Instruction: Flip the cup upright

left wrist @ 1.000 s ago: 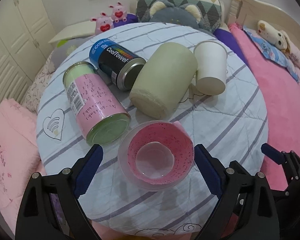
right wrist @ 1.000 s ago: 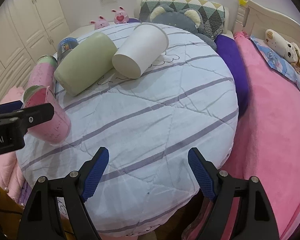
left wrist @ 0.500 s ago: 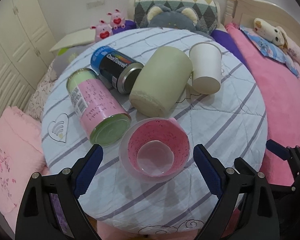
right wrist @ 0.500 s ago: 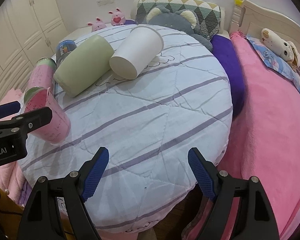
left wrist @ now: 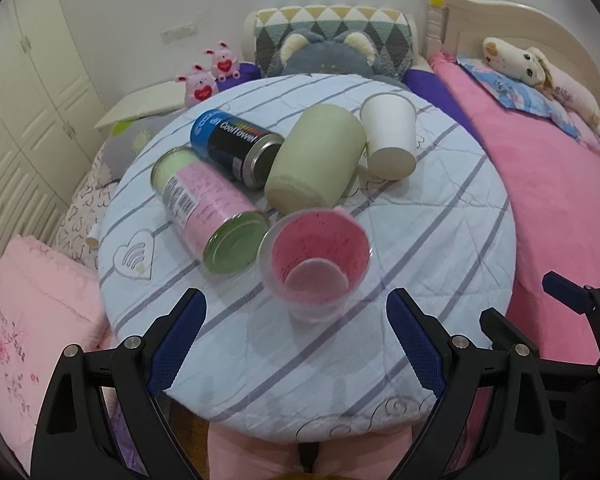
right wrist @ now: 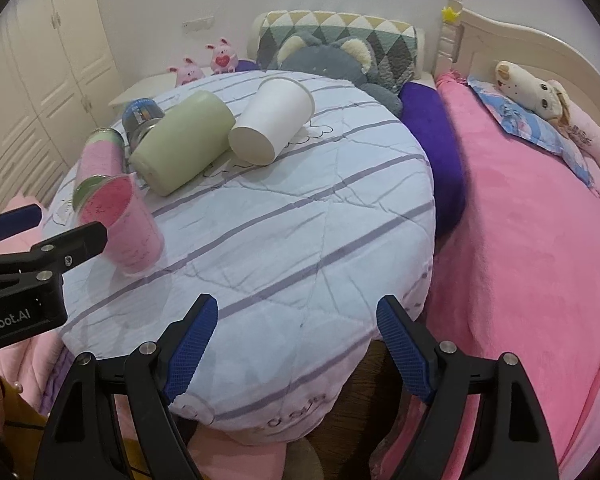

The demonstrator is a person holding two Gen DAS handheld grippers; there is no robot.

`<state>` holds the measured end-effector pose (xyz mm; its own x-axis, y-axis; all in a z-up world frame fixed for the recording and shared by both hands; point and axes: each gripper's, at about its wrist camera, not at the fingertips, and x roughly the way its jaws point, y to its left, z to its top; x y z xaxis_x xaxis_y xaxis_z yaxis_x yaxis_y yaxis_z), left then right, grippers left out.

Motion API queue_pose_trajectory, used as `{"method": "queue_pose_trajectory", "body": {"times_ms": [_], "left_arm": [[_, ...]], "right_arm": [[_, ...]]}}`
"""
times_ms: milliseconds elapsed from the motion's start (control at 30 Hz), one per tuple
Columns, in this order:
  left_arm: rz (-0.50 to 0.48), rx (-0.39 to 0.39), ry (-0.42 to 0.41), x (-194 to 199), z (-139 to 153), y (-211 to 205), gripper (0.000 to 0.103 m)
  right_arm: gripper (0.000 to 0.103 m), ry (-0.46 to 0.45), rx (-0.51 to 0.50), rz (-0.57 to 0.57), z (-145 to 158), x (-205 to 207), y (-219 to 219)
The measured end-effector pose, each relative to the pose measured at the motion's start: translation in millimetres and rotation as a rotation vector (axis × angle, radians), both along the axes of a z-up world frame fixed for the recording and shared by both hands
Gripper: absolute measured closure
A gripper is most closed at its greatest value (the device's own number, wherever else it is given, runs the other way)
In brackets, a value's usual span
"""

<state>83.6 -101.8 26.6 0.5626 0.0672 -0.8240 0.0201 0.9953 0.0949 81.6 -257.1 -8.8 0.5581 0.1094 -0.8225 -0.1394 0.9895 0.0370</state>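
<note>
A clear plastic cup with pink speckled lining (left wrist: 315, 260) stands upright on the round quilted table (left wrist: 440, 240), mouth up; it also shows in the right wrist view (right wrist: 122, 226). My left gripper (left wrist: 296, 340) is open and empty, just in front of the cup, not touching it. My right gripper (right wrist: 296, 346) is open and empty at the table's front edge. A white paper cup (left wrist: 390, 140) and a pale green cup (left wrist: 316, 162) lie on their sides further back.
A pink-labelled can (left wrist: 210, 208) and a blue-black can (left wrist: 236, 146) lie on their sides left of the green cup. A pink bed (right wrist: 540, 220) lies to the right, plush toys and a pillow (left wrist: 332, 40) behind, cupboards at left.
My left gripper has pulled back and up from the pink cup, which stays upright. My right gripper has also drawn back a little.
</note>
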Motion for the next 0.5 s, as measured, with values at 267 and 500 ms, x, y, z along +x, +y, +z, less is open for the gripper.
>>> {"method": "queue_pose_trajectory", "body": {"times_ms": [267,500], "left_arm": [[-0.063,-0.008,-0.113,-32,8,21,0.01],[-0.094,-0.011,-0.24,-57,9,44,0.01]], "right_arm": [[0.019,-0.135,0.005,-0.045,12,-32,17],[0.019,-0.246,-0.05,-0.09,16,-54,38]]}}
